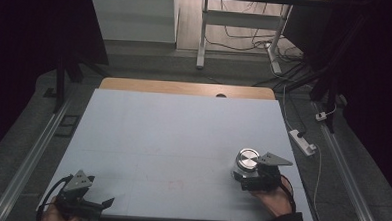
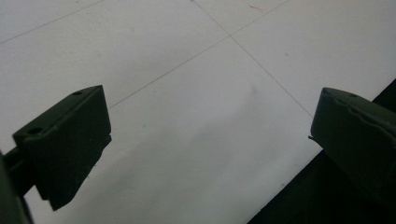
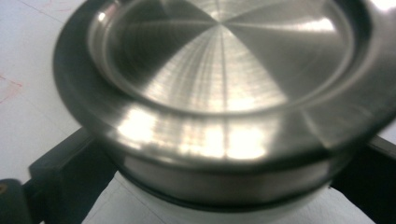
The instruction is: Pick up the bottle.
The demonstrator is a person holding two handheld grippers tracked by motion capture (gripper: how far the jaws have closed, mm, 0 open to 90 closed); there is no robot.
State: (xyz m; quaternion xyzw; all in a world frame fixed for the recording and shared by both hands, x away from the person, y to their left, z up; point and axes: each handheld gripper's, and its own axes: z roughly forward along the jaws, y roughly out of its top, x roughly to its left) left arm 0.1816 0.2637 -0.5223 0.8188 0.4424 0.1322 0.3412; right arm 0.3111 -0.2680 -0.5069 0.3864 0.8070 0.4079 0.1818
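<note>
Steel-lidded white container point(image 3: 224, 93) clamped between the jaws of the right gripper point(image 1: 254, 174), standing on the pale table mat point(image 1: 182, 140) near its front right corner. Left gripper point(image 1: 87, 202), jaws spread and holding nothing, hovers at the mat's front left corner.

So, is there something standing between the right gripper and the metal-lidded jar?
Nothing visible does. The right gripper already has its fingers on either side of the jar, just below its metal lid, on the white table. The left gripper is open, far away at the near left corner.
</note>
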